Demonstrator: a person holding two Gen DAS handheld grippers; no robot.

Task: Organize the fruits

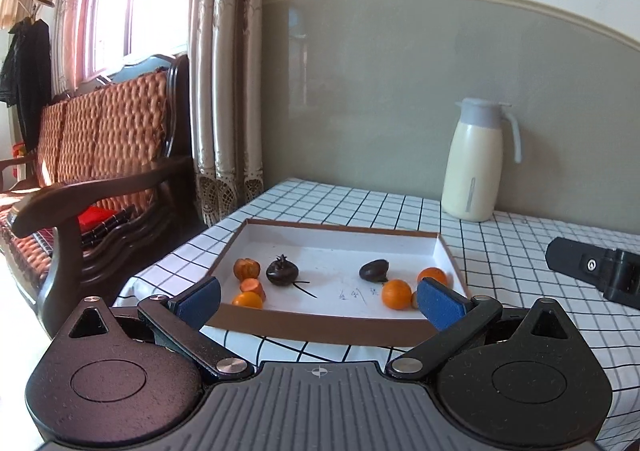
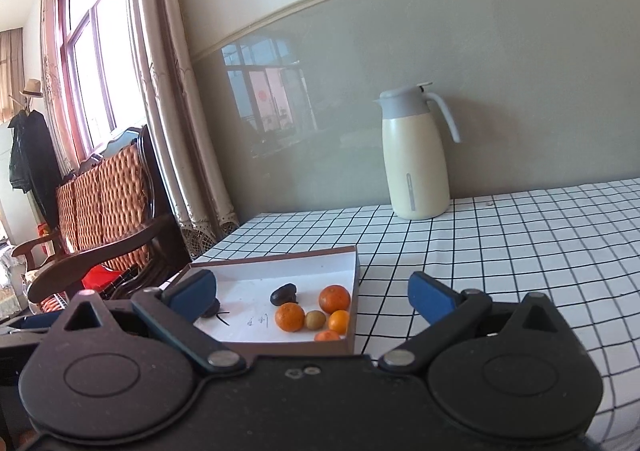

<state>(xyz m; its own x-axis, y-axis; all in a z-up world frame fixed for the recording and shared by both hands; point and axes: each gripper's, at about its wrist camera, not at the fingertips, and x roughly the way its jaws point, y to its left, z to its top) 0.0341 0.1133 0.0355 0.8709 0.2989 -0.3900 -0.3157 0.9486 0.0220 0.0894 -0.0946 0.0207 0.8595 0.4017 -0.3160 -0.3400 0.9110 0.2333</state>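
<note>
Two claws, the left claw [image 1: 318,301] and the right claw [image 2: 312,293], are held spread apart and empty before the tray [image 1: 340,325] on the worktop [image 2: 500,251]. Oranges [image 1: 396,294] and dark fruits [image 1: 282,272] are contained inside the tray.

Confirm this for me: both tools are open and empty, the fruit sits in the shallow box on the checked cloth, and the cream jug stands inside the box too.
One thing is wrong: the cream jug stands outside the box, on the checked cloth by the wall, as the right wrist view shows. The rest holds: the left tool and the right tool are open and empty, and the fruit sits in the box.
</note>
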